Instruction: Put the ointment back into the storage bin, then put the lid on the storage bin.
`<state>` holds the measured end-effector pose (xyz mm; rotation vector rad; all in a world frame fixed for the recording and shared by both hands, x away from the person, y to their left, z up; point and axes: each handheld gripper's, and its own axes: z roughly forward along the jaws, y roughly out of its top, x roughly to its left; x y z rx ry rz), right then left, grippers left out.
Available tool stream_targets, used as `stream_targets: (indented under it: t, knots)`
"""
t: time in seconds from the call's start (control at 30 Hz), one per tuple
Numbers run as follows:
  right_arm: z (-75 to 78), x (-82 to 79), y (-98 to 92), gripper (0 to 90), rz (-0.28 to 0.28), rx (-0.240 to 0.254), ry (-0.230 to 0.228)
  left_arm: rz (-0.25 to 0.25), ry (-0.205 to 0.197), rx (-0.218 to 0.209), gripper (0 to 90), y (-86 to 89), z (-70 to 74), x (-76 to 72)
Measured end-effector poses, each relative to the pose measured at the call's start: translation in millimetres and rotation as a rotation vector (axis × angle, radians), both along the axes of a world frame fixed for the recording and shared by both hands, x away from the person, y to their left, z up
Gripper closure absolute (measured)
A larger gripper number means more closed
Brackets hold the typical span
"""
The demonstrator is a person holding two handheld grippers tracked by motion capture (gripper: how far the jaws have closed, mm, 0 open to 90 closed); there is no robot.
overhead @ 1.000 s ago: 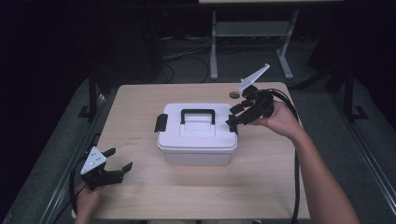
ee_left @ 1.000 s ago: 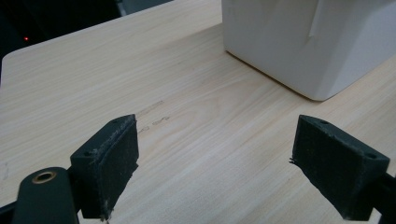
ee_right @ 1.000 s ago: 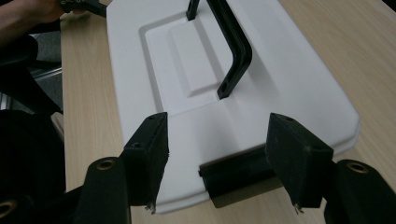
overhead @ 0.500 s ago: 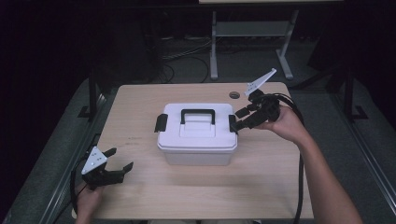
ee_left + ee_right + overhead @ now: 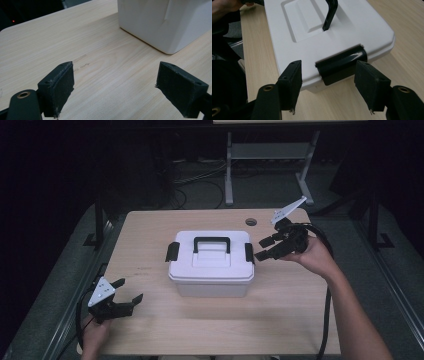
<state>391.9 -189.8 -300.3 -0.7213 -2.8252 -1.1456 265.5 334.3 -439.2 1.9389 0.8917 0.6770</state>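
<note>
A white plastic box (image 5: 211,265) with a black carry handle (image 5: 212,241) stands mid-table; black latches sit on its left end (image 5: 172,251) and right end (image 5: 248,252). My right gripper (image 5: 263,248) hovers open just right of the box, its jaws pointing at the right latch (image 5: 342,63), which lies between and ahead of the pads (image 5: 292,82) without touching them. My left gripper (image 5: 126,291) rests open near the table's front left corner, with bare wood between its pads (image 5: 60,87) and the white box (image 5: 165,22) ahead of it.
The wooden table (image 5: 150,230) has a round cable hole (image 5: 251,222) at the back right. Dark floor, cables and a metal stand's legs (image 5: 229,175) lie beyond the far edge. Cables trail from both grippers off the table's front.
My right gripper has drawn a little to the right, away from the box's right end, and dropped slightly. The left gripper has stayed where it was.
</note>
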Motion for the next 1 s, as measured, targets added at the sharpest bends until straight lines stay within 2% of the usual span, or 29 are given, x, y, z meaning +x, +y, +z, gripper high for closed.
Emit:
stream_targets:
  t: [0.17,0.4,0.57,1.0]
  knots:
    - [-3.1,-0.6,-2.9,37.9,-0.005,-0.011,0.014,0.002,0.0,-0.001,13.8,1.2,0.3,-0.1]
    - [-3.9,-3.4,-4.2,36.8,-0.013,-0.006,0.007,0.002,-0.002,-0.002,13.8,2.2,1.1,-0.4]
    - [-14.8,-7.0,-6.1,35.9,-0.011,-0.023,0.016,-0.001,-0.001,0.002,13.8,0.6,0.4,-0.1]
    - [-31.2,-15.6,-22.5,35.1,-0.05,0.009,0.035,-0.002,-0.002,0.003,13.8,0.2,0.3,-0.3]
